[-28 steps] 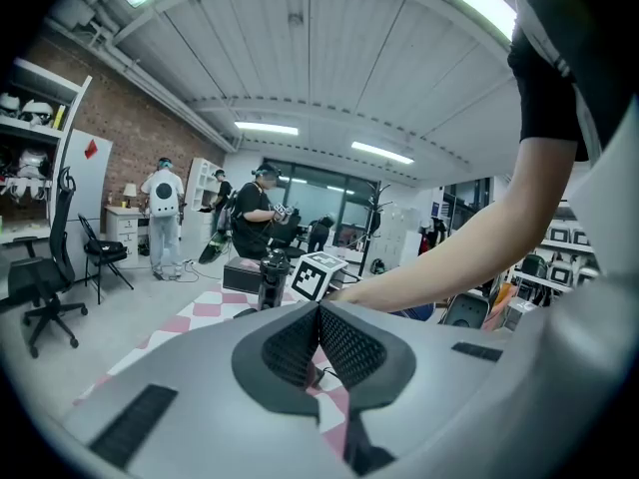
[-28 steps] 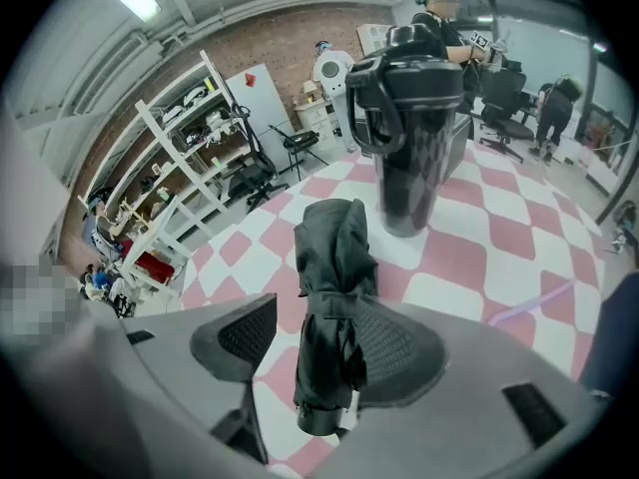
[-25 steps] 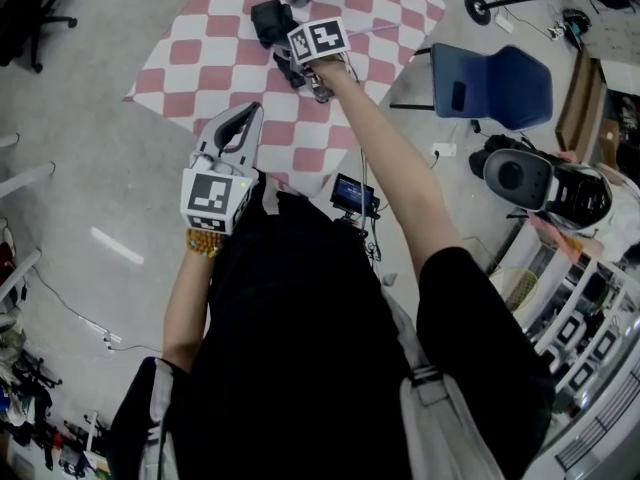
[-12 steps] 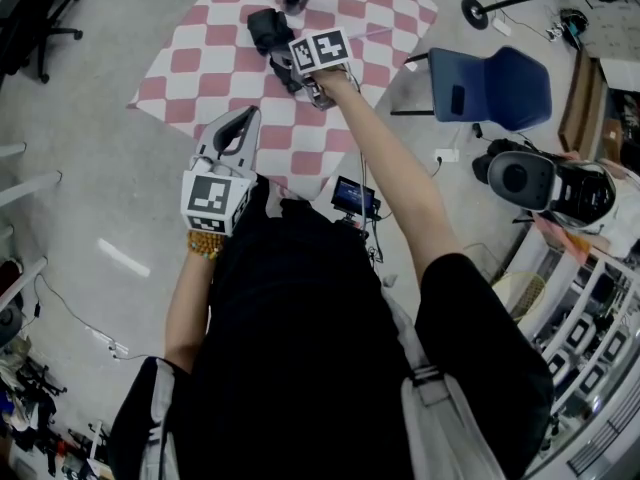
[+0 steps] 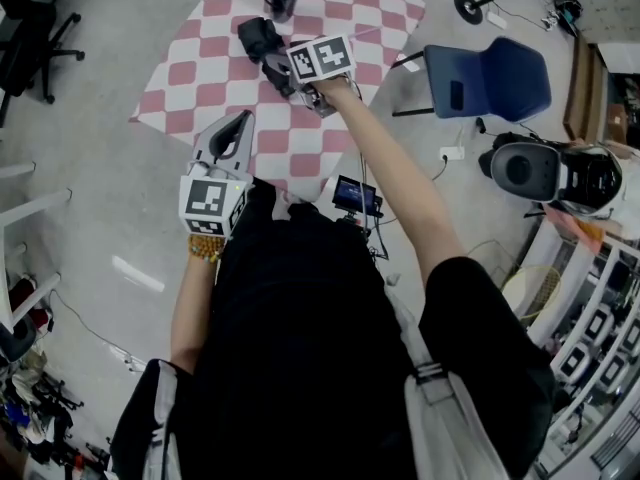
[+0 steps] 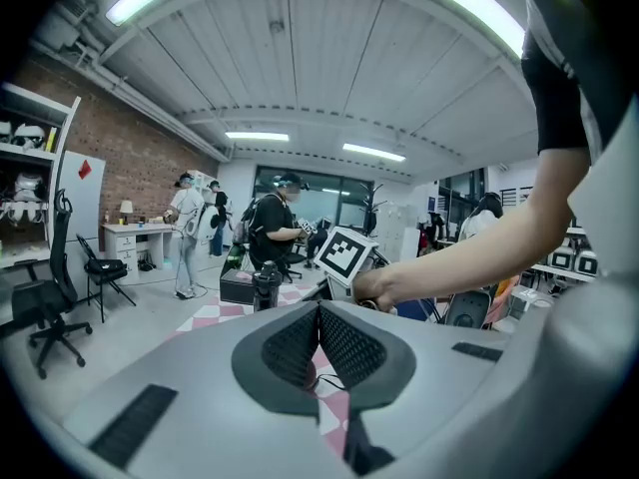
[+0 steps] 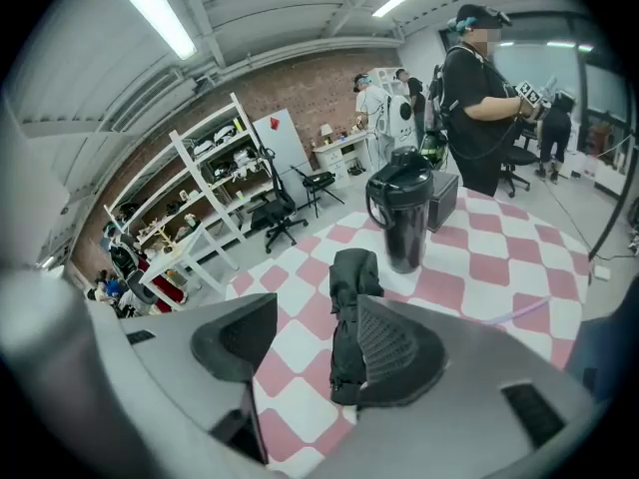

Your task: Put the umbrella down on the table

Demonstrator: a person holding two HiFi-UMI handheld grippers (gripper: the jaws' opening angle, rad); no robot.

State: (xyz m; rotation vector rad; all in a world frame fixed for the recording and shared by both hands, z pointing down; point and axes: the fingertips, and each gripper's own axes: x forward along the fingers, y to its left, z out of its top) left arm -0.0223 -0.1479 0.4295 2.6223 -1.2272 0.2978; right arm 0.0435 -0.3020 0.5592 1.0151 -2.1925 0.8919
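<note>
The folded black umbrella [image 5: 258, 38] lies on the red-and-white checked table [image 5: 200, 58]. My right gripper [image 5: 288, 71] reaches over the table and stands open at the umbrella's near end. In the right gripper view the umbrella [image 7: 347, 307] sits in the gap of the right gripper [image 7: 312, 325], resting against the right-hand pad [image 7: 394, 347], while the other jaw stands well apart. My left gripper [image 5: 238, 133] hangs off the table's near edge, close to my body, shut with nothing in it. Its closed jaws [image 6: 319, 317] point toward the table.
A black lidded jug [image 7: 402, 218] stands just beyond the umbrella, with a black box [image 7: 444, 200] behind it. A blue chair [image 5: 490, 78] stands right of the table. People [image 6: 275, 233] work at the far side. Shelves and office chairs [image 7: 280, 213] line the brick wall.
The head view has shifted a little. My right gripper stays over the table at the umbrella. My left gripper has stayed where it was.
</note>
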